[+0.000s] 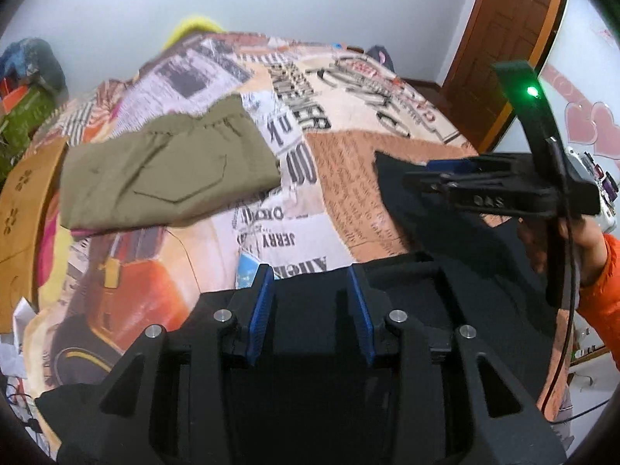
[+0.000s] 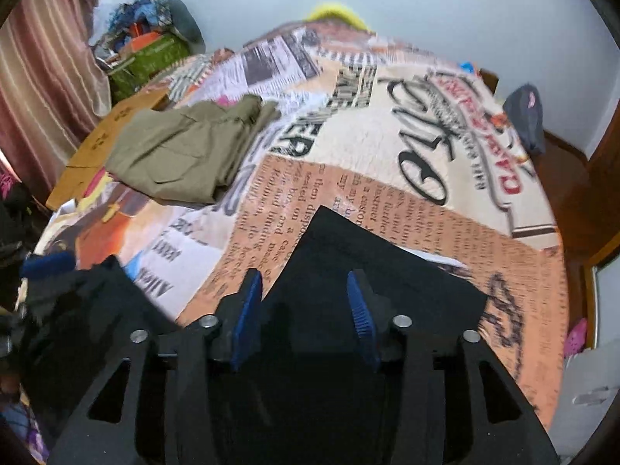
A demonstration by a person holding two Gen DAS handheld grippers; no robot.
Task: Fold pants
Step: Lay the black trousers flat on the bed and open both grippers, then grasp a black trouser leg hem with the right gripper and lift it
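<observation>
1. A bed covered by a newspaper-print blanket in orange, cream and black fills both wrist views, its lettering blurred in places.
2. The black fabric pants lie on the near part of the bed, at lower centre of the right wrist view, with one squared corner pointing toward the upper middle of the frame.
3. In the left wrist view the same black pants spread from the lower centre up to the right side of the frame.
4. The left gripper sits at the bottom centre of its own view, blue pads parted, the black cloth showing in the gap; the pads do not press on it, so it is released.
5. The right gripper sits at the bottom centre of its own view, blue pads likewise parted above the black cloth and not clamped on it.
6. In the left wrist view the right gripper appears at right, its tips at an edge of the pants; whether they touch the cloth I cannot tell.
7. A hand with an orange sleeve holds that gripper at the right edge.
8. A folded olive-green pair of pants lies at the upper left of the bed, well apart from the black pants.
9. A brown cardboard sheet lies just beside the olive pair, at the left.
</observation>
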